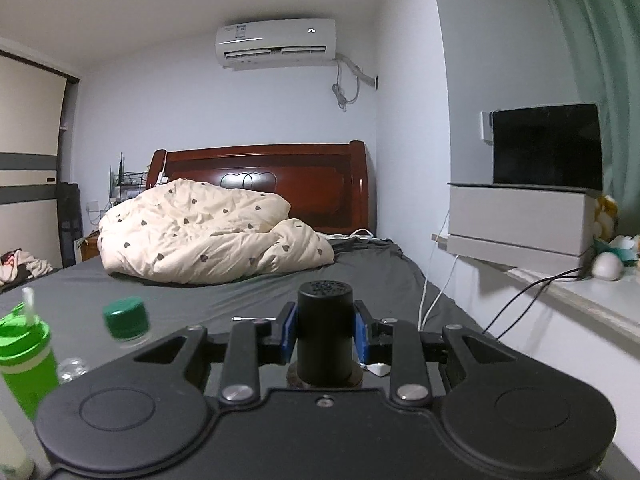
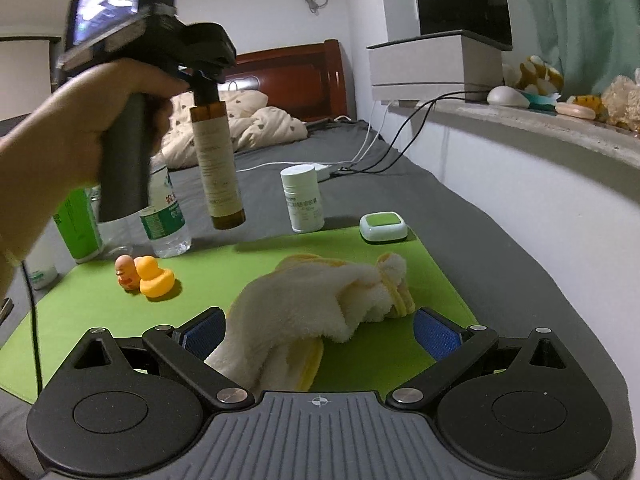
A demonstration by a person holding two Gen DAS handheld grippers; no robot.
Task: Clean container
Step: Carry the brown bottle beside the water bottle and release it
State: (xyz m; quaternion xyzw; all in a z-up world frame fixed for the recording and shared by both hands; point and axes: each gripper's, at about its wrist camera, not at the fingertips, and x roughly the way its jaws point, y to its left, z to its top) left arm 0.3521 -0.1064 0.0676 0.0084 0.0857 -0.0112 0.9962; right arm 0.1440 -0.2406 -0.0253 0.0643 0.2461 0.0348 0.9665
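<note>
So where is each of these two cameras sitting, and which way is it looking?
Left wrist: sits on the left gripper, looking along the bed toward the headboard; its own fingers clamp the brown bottle's black cap.
Right wrist: sits on the right gripper, looking down at the yellow cloth on the green mat; its fingers are open; the person's left hand shows.
Shared: brown bottle, bed, air conditioner.

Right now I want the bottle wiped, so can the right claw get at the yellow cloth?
Probably yes. The right claw is open, its blue pads either side of the yellow cloth, which lies on the green mat with nothing over it. The left claw holds the brown bottle up and clear.
</note>
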